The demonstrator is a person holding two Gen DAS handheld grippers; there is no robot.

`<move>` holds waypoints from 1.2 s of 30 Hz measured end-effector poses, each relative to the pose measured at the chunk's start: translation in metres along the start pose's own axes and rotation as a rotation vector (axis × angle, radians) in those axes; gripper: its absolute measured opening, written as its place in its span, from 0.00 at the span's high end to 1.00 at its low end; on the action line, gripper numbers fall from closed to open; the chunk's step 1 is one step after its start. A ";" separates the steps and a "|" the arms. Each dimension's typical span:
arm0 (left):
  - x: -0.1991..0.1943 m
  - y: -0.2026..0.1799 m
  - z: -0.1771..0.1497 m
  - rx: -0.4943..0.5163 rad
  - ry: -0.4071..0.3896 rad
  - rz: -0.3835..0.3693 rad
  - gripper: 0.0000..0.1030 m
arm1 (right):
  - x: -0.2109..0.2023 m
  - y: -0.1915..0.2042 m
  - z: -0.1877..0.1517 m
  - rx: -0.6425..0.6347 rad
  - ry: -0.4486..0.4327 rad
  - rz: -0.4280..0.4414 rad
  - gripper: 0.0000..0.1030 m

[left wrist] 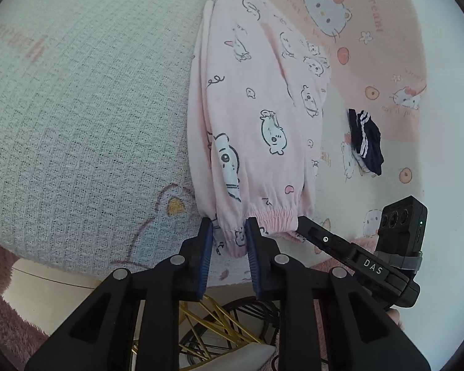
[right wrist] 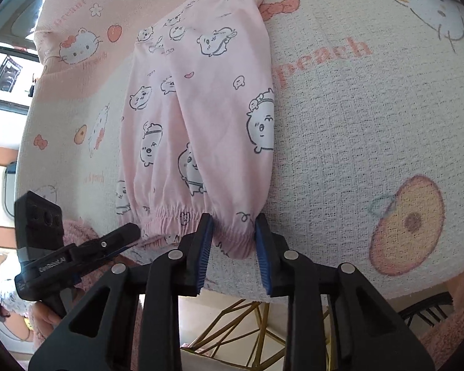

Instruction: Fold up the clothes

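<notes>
Two tongs in play, one per hand. Left tongs [left wrist: 229,232] straddle the elastic cuff of the pink trousers [left wrist: 256,117]: two blue pads, cuff fabric bunched between them, pads look pressed on it, so clenched on the cuff. Right tongs [right wrist: 233,232] do the same at the other corner of the cuff end [right wrist: 229,241], fabric gathered between the two blue pads, gripping it.

Each wrist view shows the other tool beside it: right tongs [left wrist: 306,225] come in just right of the cuff in the left view, left tongs [right wrist: 133,232] just left of it in the right view. A bit of one hand [right wrist: 46,315] shows under the left tool.

Trousers: one pair, pink with white cartoon animals, both legs laid one over the other, lying lengthwise away from the cameras on the worktop, cuffs at the near edge.

Worktop cover: one waffle-weave cloth [left wrist: 77,108] with cat and peach prints. One small dark navy garment [left wrist: 365,142] with white stripes lies apart, right of the trousers.

Below the edge: gold wire frame [right wrist: 250,324], pink fluffy fabric [left wrist: 6,318].
</notes>
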State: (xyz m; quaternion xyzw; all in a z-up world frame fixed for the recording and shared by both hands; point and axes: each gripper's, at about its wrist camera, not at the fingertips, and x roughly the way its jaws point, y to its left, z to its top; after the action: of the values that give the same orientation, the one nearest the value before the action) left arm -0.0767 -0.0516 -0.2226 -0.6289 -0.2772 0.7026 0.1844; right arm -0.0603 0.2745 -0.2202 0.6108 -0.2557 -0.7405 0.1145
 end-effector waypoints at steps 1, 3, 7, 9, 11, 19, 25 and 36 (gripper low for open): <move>0.001 0.000 0.001 0.004 0.002 0.008 0.78 | 0.003 0.001 -0.001 -0.002 -0.005 -0.007 0.73; 0.010 0.004 0.002 -0.004 0.021 0.025 0.78 | 0.008 0.006 -0.001 -0.025 -0.019 -0.019 0.70; 0.008 -0.002 -0.001 0.030 0.005 0.048 0.82 | 0.009 0.017 -0.005 -0.097 -0.037 -0.067 0.84; 0.002 -0.006 -0.006 0.044 0.003 0.046 0.82 | 0.004 0.022 -0.010 -0.114 -0.042 -0.087 0.86; -0.003 -0.008 -0.011 0.049 0.017 0.039 0.82 | -0.004 0.025 -0.017 -0.128 -0.046 -0.094 0.86; -0.002 0.001 -0.015 0.023 0.108 0.110 0.69 | 0.004 0.010 -0.027 -0.065 0.093 -0.108 0.79; -0.039 -0.006 0.026 0.107 -0.039 0.158 0.68 | -0.041 0.010 -0.009 -0.082 -0.047 -0.094 0.78; 0.018 -0.011 0.076 0.178 0.012 0.138 0.70 | -0.003 0.015 0.060 -0.262 -0.051 -0.281 0.76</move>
State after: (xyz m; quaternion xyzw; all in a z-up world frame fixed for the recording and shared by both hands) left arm -0.1553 -0.0446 -0.2254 -0.6318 -0.1689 0.7316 0.1924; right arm -0.1195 0.2778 -0.2024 0.6014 -0.0722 -0.7914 0.0818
